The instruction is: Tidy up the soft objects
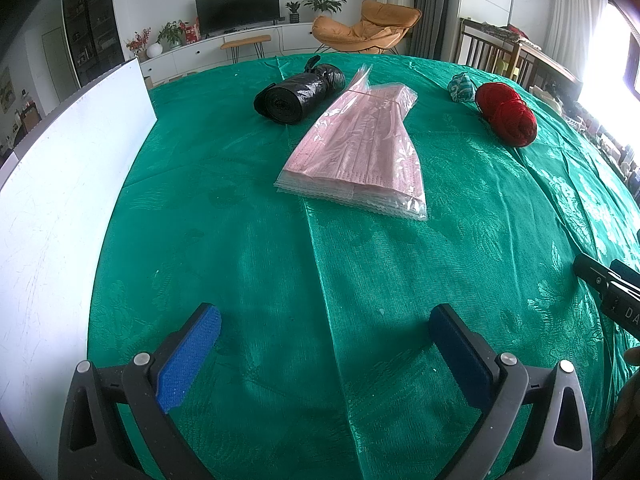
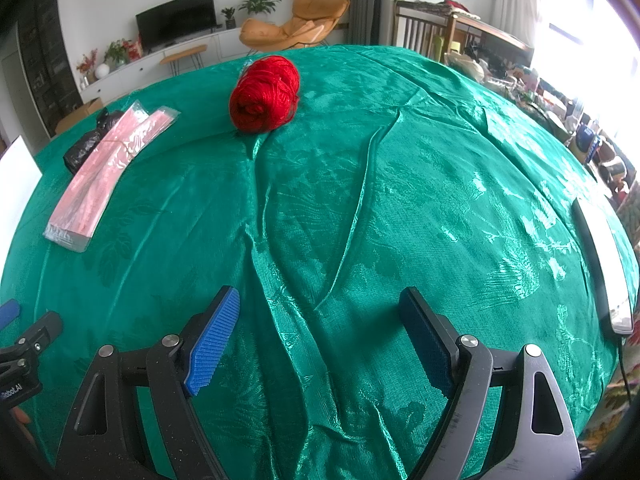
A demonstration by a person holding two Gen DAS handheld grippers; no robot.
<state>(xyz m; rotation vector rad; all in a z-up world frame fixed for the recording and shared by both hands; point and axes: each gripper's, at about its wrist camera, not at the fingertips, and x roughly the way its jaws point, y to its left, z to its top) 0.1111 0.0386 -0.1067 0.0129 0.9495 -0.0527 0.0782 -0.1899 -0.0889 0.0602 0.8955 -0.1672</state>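
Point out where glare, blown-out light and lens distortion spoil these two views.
Left wrist view: window at right blown out white, green tablecloth bulging from fisheye, sheen on the clear bag of pink masks. Right wrist view: window overexposed, glossy highlights along cloth wrinkles, corners vignetted black.

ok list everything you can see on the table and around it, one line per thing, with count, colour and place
tablecloth: one, green, covers the table
bin bag roll: one, black, far left
mask packet: one, pink in clear plastic, centre
yarn ball: one, red, far right
patterned pouch: one, teal, left of the yarn
board: one, white, standing at left edge
strip light: one, white, right edge
left gripper: one, blue fingers, open, near edge
right gripper: one, blue fingers, open, near edge
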